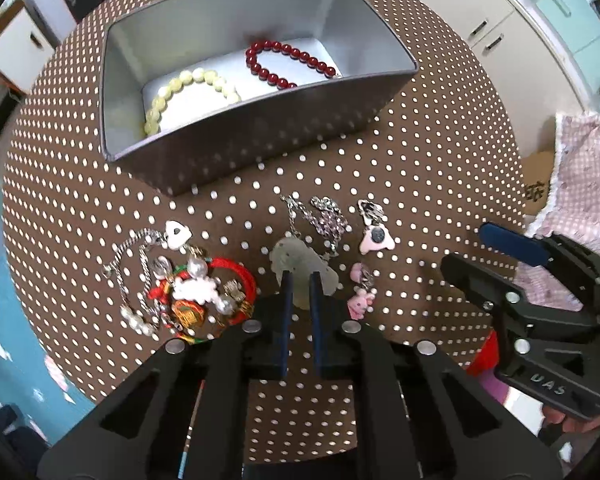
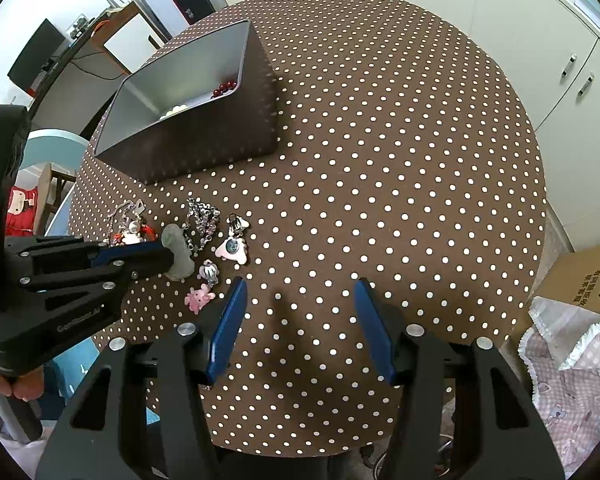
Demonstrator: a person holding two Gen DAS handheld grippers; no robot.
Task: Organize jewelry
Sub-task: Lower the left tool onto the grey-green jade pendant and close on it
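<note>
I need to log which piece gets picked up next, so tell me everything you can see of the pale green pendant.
The pendant is a flat, pale grey-green, translucent slab, jade-like, irregular in outline. It lies flat on the dotted tablecloth, between the red bracelet pile and the pink charms. A silver chain runs from its far end. The left tongs straddle its near end, narrowly apart; whether they grip it cannot be told.

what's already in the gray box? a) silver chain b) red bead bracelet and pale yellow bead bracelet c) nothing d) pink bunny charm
b: inside the gray box lie the red bead bracelet and the pale yellow bead bracelet; every other piece of jewelry sits out on the dotted tablecloth.
</note>
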